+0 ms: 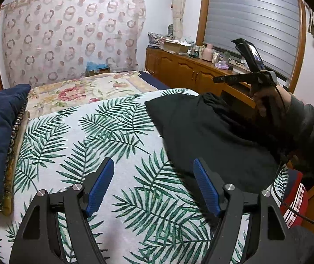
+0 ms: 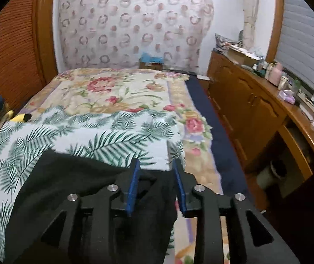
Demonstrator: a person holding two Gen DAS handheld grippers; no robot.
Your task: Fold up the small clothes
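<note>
Black garment lies on the palm-print cloth, toward 2 o'clock in the left wrist view; it looks bunched at its far right corner, not yet squared

Left gripper: jaws wide, nothing between them, hovering over the cloth with the garment's near edge just at 1 o'clock of the right finger

Right gripper: jaws narrower but parted, standing over the garment's right edge; cannot tell whether fabric sits between the pads or only beneath them

Your right hand shows in the left view at 2 o'clock, at the garment's far side

Judgement: early step, laying out or taking the first grip; no crisp fold visible

Next move, as I read it: close the right pads on the right edge, bring your left gripper toward 1 o'clock to take the near edge, then carry both across evenly. Soft knit will likely sag and drag the cloth, so lift before you sweep

Floral blanket lies beyond at 12 o'clock, well apart
</note>
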